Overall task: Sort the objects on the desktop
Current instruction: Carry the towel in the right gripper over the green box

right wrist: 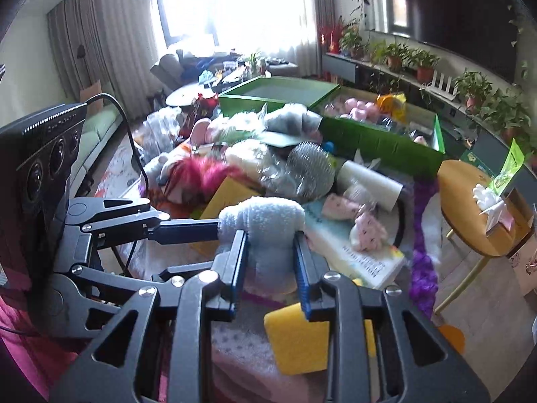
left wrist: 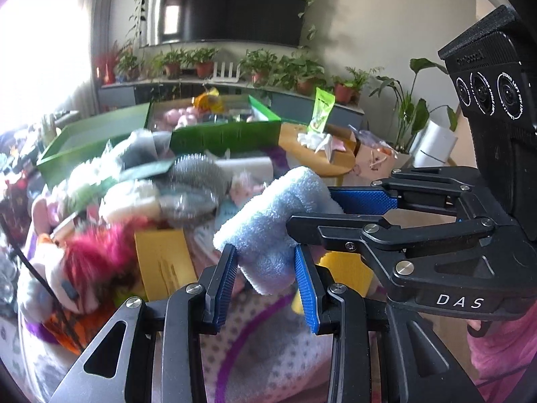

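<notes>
Both grippers — left gripper point(left wrist: 265, 265), right gripper point(right wrist: 270, 255) — clench one pale blue towel point(left wrist: 272, 215) above the cluttered pile; lift evenly, keeping the pinch firm, toward the green box point(right wrist: 379, 141).

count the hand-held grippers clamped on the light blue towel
2. The left hand-held gripper pinches one end of the light blue towel; the right hand-held gripper pinches the other end, coming in crosswise.

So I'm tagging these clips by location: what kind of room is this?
Most likely a home living room. A large dark TV hangs on the wall above a shelf of potted plants, a sofa sits by the curtained window, and there is a small round wooden table.
</notes>
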`<state>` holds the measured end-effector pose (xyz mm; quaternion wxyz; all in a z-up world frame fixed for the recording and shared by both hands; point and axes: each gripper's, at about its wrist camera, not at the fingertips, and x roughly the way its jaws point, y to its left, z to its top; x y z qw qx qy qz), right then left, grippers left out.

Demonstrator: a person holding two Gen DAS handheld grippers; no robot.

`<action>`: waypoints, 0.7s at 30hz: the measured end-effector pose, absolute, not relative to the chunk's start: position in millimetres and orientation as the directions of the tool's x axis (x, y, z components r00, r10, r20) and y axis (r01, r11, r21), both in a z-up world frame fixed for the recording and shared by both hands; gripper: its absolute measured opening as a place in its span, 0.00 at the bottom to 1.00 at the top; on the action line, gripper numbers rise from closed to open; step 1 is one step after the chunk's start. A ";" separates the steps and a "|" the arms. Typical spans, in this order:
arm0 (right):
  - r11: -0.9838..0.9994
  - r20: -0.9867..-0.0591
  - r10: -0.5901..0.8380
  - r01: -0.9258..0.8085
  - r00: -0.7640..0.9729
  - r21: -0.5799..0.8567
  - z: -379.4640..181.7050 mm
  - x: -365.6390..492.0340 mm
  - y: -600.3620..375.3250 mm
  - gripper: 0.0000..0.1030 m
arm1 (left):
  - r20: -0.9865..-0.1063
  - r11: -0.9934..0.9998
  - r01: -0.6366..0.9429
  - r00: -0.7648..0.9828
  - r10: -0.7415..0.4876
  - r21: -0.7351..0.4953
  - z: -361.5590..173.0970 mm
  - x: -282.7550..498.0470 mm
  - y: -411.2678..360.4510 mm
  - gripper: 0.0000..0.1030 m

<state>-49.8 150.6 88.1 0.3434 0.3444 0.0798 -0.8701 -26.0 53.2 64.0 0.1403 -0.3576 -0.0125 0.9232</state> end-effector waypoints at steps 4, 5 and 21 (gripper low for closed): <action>-0.758 -0.620 -0.551 0.646 -0.558 0.092 100.5 -56.4 156.2 0.27 | -0.636 -0.962 -0.255 -0.727 0.260 -0.102 76.1 -34.9 56.6 0.34; -0.760 -0.611 -0.553 0.644 -0.566 0.091 104.1 -59.4 157.7 0.27 | -0.630 -0.962 -0.255 -0.733 0.258 -0.097 79.7 -37.9 58.2 0.34; -0.795 -0.545 -0.556 0.594 -0.627 0.127 129.2 -124.5 180.2 0.28 | -0.600 -0.955 -0.295 -0.761 0.248 -0.021 108.5 -109.0 76.4 0.34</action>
